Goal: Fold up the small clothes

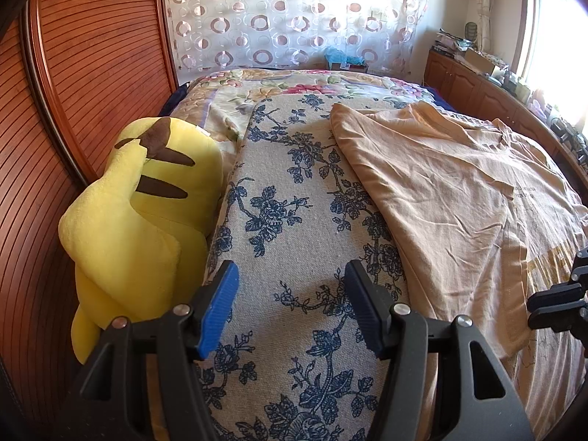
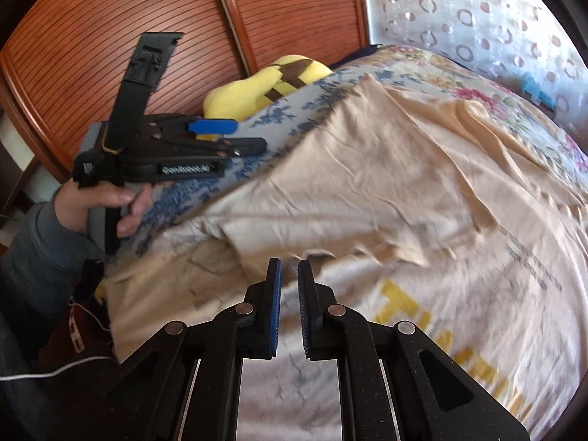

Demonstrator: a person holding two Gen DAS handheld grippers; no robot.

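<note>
Cloth is the whole problem here: the pale peach T-shirt (image 2: 386, 183) lies spread over the blue-flowered bedcover (image 1: 294, 202), one side already folded across its printed front. The right gripper (image 2: 289, 268) hovers above that folded edge with jaws drawn narrow and nothing between them, while the left gripper (image 1: 290, 279) stands wide and empty over bare cover, just beside the yellow plush toy (image 1: 147, 198). To fold cleanly, I would pinch one layer at the hem, lift low, and keep the crease straight.
</note>
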